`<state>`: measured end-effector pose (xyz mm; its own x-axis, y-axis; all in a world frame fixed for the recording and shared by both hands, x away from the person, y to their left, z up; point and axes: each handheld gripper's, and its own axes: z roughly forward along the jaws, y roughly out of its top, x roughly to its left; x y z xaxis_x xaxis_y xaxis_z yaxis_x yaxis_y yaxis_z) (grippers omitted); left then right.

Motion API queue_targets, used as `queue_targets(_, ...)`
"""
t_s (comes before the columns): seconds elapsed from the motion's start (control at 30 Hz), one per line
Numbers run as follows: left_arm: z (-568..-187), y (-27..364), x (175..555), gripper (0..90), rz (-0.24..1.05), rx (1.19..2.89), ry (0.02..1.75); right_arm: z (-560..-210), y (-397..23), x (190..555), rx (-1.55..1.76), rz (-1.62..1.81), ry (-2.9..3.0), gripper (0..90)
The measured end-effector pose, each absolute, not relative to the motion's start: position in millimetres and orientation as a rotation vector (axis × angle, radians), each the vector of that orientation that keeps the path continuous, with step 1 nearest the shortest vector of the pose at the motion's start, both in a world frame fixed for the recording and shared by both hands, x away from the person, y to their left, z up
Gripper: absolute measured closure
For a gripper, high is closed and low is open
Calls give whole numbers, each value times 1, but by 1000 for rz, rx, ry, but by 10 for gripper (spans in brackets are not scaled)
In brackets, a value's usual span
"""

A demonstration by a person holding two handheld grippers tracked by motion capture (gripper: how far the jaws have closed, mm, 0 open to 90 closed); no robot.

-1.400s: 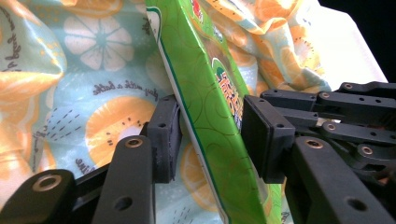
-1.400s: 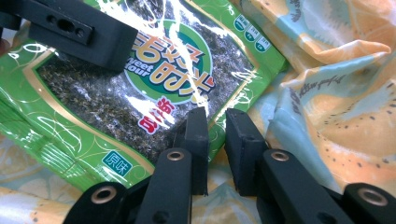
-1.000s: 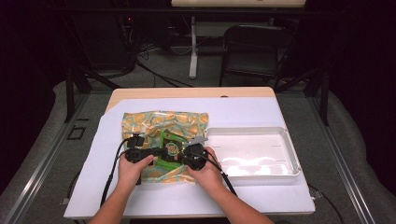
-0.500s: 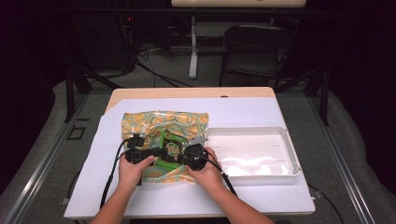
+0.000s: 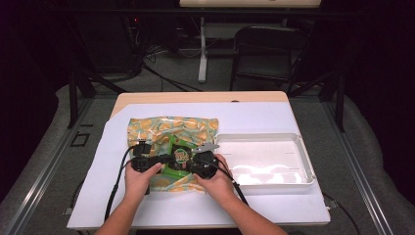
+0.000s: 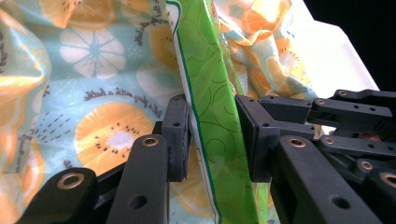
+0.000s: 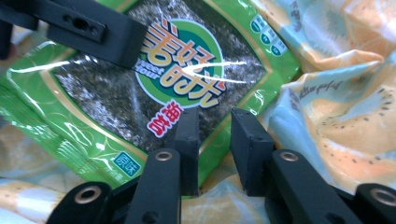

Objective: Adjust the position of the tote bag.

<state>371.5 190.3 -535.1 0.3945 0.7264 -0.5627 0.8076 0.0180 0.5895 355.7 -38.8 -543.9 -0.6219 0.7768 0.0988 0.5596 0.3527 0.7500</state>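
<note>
Dark room w/ a chair (image 5: 266, 54) and cables behind; wooden table (image 5: 195, 97) under a white sheet (image 5: 274, 115) fills the mid of the high view. On the sheet's right half sits a white tray (image 5: 306, 159), long side across. Left of it, touching or just beside its wall, lies a fruit-print bag (image 5: 161, 128), crumpled, orange slices on pale blue. On the bag's near part rests a green snack packet (image 5: 180, 157), between both hands.

High view gives layout but the jaws are too small to read there. Left gripper (image 5: 164, 160) and right gripper (image 5: 195, 159) meet at the packet from either side.

Left gripper view: packet (image 6: 210, 116) seen edge-on, standing up between the jaws, bag (image 6: 93, 84) behind; jaws have just been closing, left pad looks to touch the film, right one prob. w/ a sliver of gap, so not clamped yet.

Right gripper view: packet (image 7: 154, 79) seen face-on, round logo readable. Right gripper (image 7: 215, 140) jaws have just been opening, apart, straddling the packet's lower edge, not pinching it. Left gripper's black jaw crosses the top left corner of that view.
</note>
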Motion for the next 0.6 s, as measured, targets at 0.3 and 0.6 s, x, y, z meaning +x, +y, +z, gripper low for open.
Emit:
queue_targets(0.3,-531,194,369,689,-99,1701,1345,-532,-45,353,1208,1230,2316,639)
queue_targets(0.6,-526,199,368,711,-102,1674,1339,-526,-49,352,1215,1285,2295,605)
